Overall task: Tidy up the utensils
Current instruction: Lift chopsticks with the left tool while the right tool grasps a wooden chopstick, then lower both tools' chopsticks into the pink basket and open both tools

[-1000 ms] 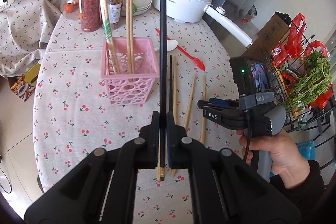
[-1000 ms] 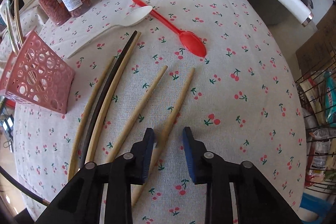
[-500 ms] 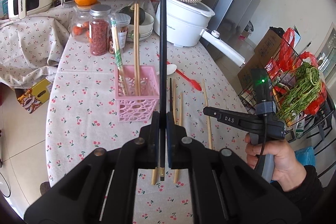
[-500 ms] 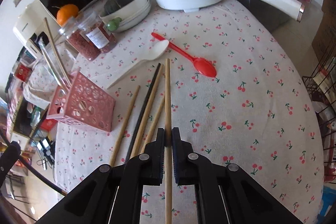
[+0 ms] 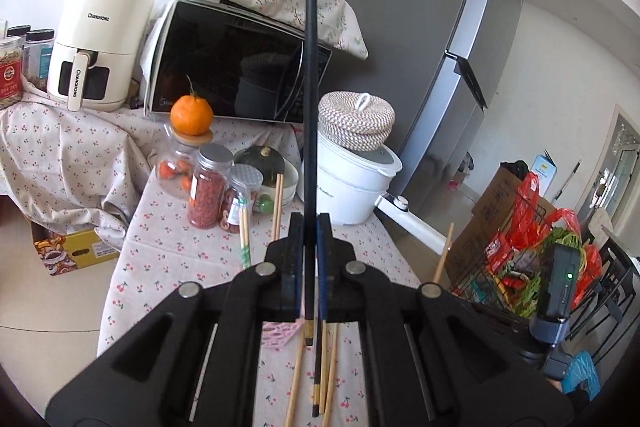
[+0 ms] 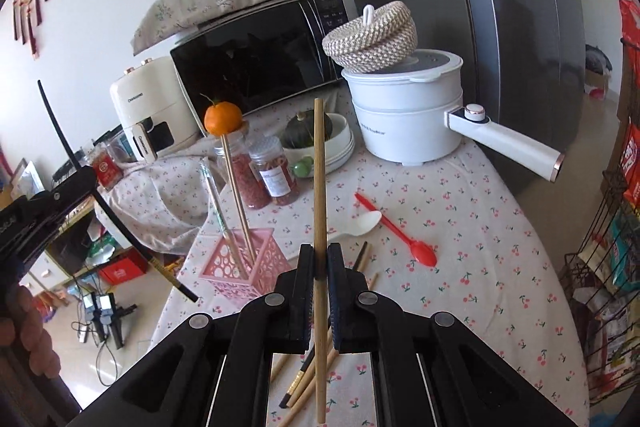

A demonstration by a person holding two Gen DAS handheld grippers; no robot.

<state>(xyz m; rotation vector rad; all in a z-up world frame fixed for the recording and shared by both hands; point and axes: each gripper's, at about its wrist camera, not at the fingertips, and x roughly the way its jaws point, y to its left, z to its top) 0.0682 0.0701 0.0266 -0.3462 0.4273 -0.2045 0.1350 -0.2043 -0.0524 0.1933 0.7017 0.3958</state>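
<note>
My left gripper [image 5: 309, 227] is shut on a black chopstick [image 5: 310, 99] that stands upright, lifted above the table. It also shows in the right wrist view [image 6: 80, 167] at the left. My right gripper [image 6: 319, 257] is shut on a wooden chopstick [image 6: 319, 179], also upright and lifted. The pink perforated basket [image 6: 240, 263] stands on the cherry-print tablecloth [image 6: 480, 247] with several chopsticks [image 6: 236, 195] in it; in the left wrist view it is mostly hidden behind my fingers. More chopsticks [image 5: 320, 367] lie on the cloth below. A red spoon [image 6: 400, 231] and a white spoon [image 6: 360, 223] lie beyond.
A white electric pot [image 6: 408, 115] with a long handle and a woven lid stands at the back right. Jars [image 6: 272, 171], an orange [image 6: 223, 118], a bowl stack [image 6: 340, 143], a microwave [image 6: 260, 55] and an air fryer [image 5: 100, 43] line the back. A wire rack [image 5: 532, 267] stands right.
Both grippers have lifted and tilted up with their chopsticks, so the views now look toward the back wall. The right gripper closed on the wooden chopstick a second ago.
</note>
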